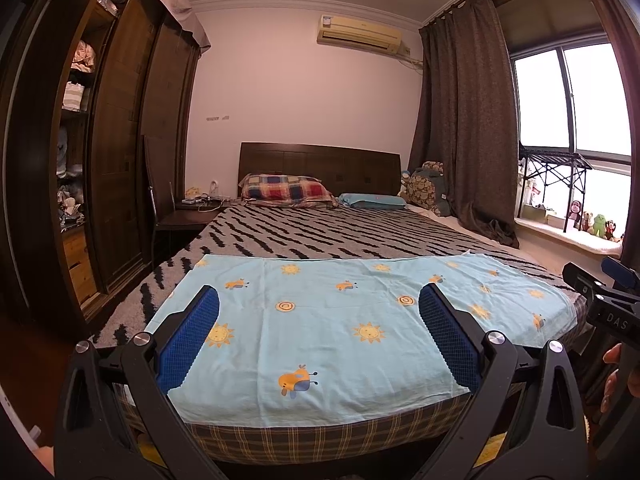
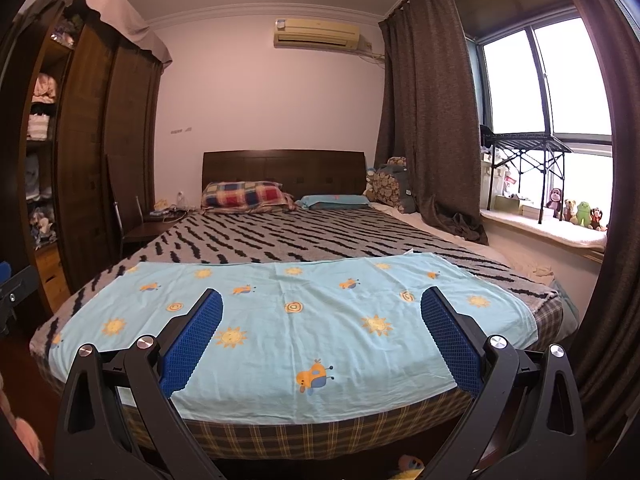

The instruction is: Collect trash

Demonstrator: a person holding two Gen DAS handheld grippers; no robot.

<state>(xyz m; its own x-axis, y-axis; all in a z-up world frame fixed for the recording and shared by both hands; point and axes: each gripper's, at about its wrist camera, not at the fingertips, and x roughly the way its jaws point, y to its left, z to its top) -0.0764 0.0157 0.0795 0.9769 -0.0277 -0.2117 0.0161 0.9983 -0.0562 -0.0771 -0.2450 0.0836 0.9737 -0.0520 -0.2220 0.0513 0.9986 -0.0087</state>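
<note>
Standing at the foot of the bed (image 1: 320, 236), both grippers are raised and pointed across it, so this looks like the searching step, before any pickup. On the left stands a dark wardrobe (image 1: 116, 152) with open shelves of clothes. The left gripper (image 1: 319, 332) has its fingers (image 1: 192, 344) wide apart and empty over a light-blue cloth (image 1: 320, 352) spread on the bed. The right gripper (image 2: 321, 332) is likewise spread wide and holds nothing. No trash is plainly visible on the bed; a small coloured thing (image 2: 410, 465) on the floor under its foot may be some, though I cannot tell. Further right is a windowsill (image 2: 560, 236) with plush toys. The next move probably calls for lowering the view to the floor.
</note>
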